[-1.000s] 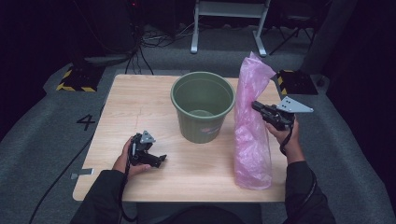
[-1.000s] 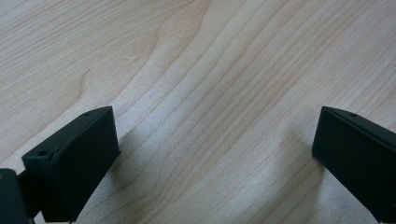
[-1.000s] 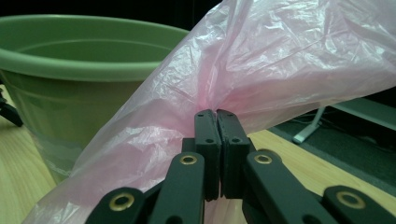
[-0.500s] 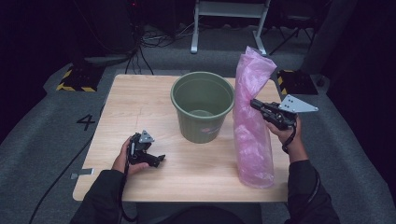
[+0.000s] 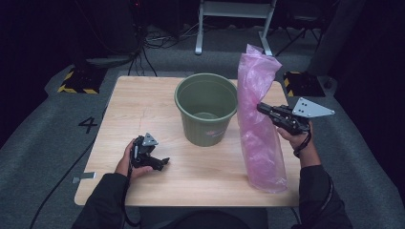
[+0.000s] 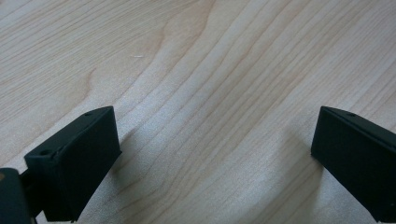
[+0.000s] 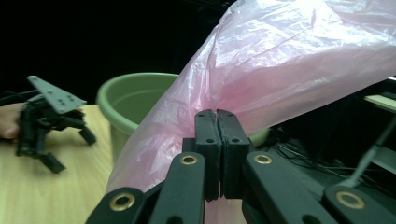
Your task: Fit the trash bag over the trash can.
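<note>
The right gripper point(image 7: 215, 116) pinches the pink plastic bag point(image 5: 260, 119), lifting it beside the green bucket point(image 5: 206, 107). The left gripper point(image 5: 160, 164) rests spread on the table point(image 5: 143, 102). Next, the bag likely needs opening over the bucket's rim.

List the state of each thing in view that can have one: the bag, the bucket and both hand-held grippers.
Pink plastic bag: upright, stretched tall, pinched at its side, bottom end on the table.
Green bucket: upright on the table, no liner in it, beside the bag.
Right hand-held gripper: shut on the bag's film.
Left hand-held gripper: open, nothing between its jaws, low over bare wood.
</note>
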A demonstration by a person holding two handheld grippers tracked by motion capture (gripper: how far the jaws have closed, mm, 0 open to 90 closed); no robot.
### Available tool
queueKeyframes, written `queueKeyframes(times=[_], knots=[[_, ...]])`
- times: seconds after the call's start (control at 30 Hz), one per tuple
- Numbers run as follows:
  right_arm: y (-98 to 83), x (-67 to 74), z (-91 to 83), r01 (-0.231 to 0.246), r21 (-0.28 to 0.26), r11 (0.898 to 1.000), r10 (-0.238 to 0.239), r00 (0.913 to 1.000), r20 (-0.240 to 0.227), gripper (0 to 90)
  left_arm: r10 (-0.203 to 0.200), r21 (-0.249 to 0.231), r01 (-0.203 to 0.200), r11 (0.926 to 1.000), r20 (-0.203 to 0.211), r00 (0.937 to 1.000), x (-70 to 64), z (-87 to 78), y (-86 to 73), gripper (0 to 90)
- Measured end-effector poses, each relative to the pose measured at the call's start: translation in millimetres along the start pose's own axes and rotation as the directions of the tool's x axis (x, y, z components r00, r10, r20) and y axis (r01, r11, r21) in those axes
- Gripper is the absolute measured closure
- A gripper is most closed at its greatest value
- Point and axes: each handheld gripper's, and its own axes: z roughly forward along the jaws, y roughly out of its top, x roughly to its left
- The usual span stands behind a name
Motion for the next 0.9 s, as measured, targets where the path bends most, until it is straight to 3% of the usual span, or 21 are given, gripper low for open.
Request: queueKeyframes(times=[0.17,0.2,0.23,0.27,0.3,0.33,0.37,0.4,0.63,0.7,0.9], knots=[[4.8,6.1,15.3,0.017,0.038,0.999,-0.015,0.9992,-0.037,88.4,0.014,0.003,-0.014,0.9999,-0.014,0.9998,-0.4,-2.9,0.8,4.0],[5.3,6.7,18.7,0.018,0.043,0.999,-0.016,0.999,-0.042,88.4,0.024,0.001,-0.024,0.9997,-0.026,0.9994,-0.5,-4.6,1.2,7.0],[5.6,7.1,21.1,0.017,0.05,0.999,-0.015,0.9988,-0.047,88.4,0.036,-0.016,-0.037,0.9992,-0.052,0.998,-1.7,-7.0,1.6,13.8],[5.7,7.5,24.4,0.016,0.054,0.998,-0.014,0.9984,-0.054,88.3,0.036,-0.016,-0.037,0.9992,-0.052,0.998,-1.7,-7.0,1.6,23.0],[5.9,7.9,27.7,0.018,0.058,0.998,-0.014,0.9981,-0.06,88.3,0.055,-0.049,-0.06,0.997,-0.087,0.9946,-3.5,-13.1,3.4,22.3],[5.9,7.9,27.7,0.018,0.058,0.998,-0.014,0.9981,-0.06,88.3,0.055,-0.049,-0.06,0.997,-0.087,0.9946,-3.5,-13.1,3.4,15.1],[6.2,8.2,31.8,0.021,0.068,0.998,-0.016,0.9975,-0.068,88.2,0.06,-0.067,-0.065,0.9957,-0.075,0.9954,-3.7,-15.7,3.8,15.1],[6.4,8.5,36.9,0.021,0.076,0.997,-0.015,0.9965,-0.083,88.1,0.066,-0.126,-0.075,0.9893,-0.072,0.9952,-4.9,-24.5,5.5,20.7],[5.5,6.7,54.7,0.023,0.136,0.99,-0.01,0.9953,-0.096,87.8,0.067,-0.186,-0.084,0.9789,-0.093,0.9934,-5.6,-44.7,15.6,18.7],[5.6,6.1,62.5,0.026,0.167,0.986,-0.009,0.9949,-0.1,87.7,0.046,-0.236,-0.066,0.9695,-0.089,0.995,-1.7,-58.2,24.6,18.7],[9.1,5.6,70.4,0.039,0.205,0.978,-0.019,0.995,-0.098,87.4,0.04,-0.284,-0.06,0.957,-0.077,0.9962,4.4,-71.7,41.3,19.0]])
